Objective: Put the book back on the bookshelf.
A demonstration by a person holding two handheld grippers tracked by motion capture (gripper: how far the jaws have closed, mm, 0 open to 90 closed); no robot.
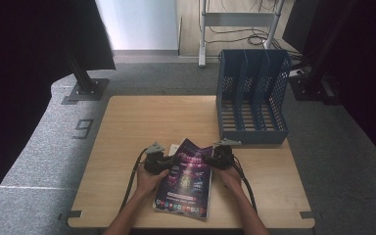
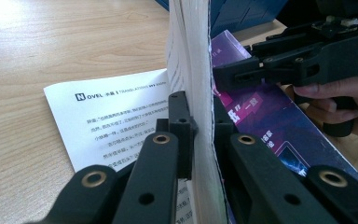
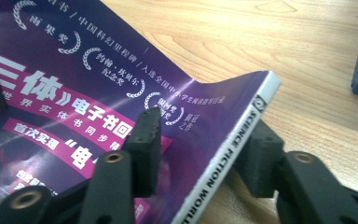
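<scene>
Print on the purple glossy-covered magazine (image 1: 186, 178) is too small to read from the high view, and there the black jaw tips of both tools are lost against its dark cover. The magazine lies near the front edge of the pale wooden table (image 1: 127, 127), its far end lifted off the wood. The left gripper (image 2: 199, 123) is clamped tight on a thin sheaf of the magazine's pages, which stands on edge between its pads, above a loose white printed sheet (image 2: 107, 116) lying flat on the table. The right gripper (image 3: 205, 149) straddles the magazine's white spine edge, one pad over the cover and one under it; whether both pads press cannot be told. A blue perforated plastic file rack (image 1: 252, 95) stands well apart at the far right corner, and bare tabletop stretches to the left.
</scene>
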